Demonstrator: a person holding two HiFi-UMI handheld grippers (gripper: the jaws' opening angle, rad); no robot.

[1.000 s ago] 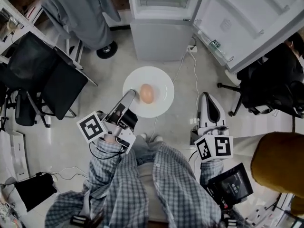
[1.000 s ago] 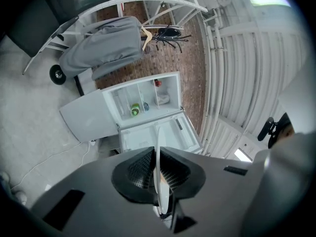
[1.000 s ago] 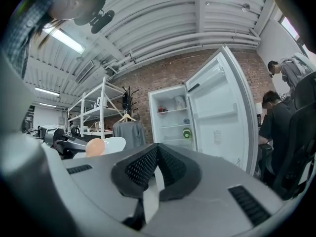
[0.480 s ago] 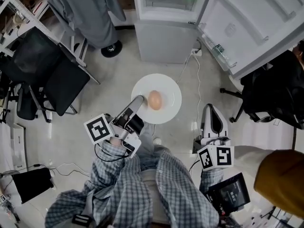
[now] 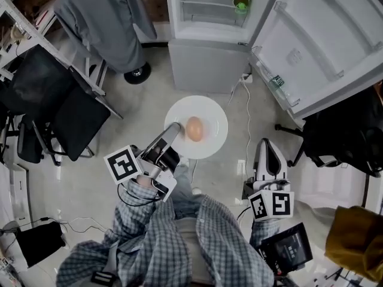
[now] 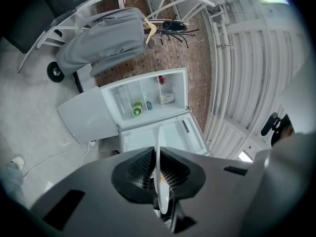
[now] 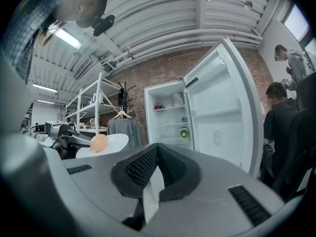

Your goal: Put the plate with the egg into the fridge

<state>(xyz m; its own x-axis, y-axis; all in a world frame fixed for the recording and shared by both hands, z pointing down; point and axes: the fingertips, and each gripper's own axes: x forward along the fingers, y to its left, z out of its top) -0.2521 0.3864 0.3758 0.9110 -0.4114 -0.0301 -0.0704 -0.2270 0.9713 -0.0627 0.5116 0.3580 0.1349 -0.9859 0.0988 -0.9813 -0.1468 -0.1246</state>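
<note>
You're holding the plate (image 5: 210, 141) with the egg (image 5: 194, 128).
Your left gripper (image 5: 173, 128) is pinching its rim; right gripper (image 5: 267, 146) is hanging closed, empty.

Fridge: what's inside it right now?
Top shelf: a red item and a white tub. Lower shelf: a green container. The plate is not in yet. The lower compartment is shut, so its contents are hidden.

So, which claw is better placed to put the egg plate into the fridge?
Left. The left claw grips the plate, egg on it, facing the open fridge; the right claw is shut and empty.
</note>
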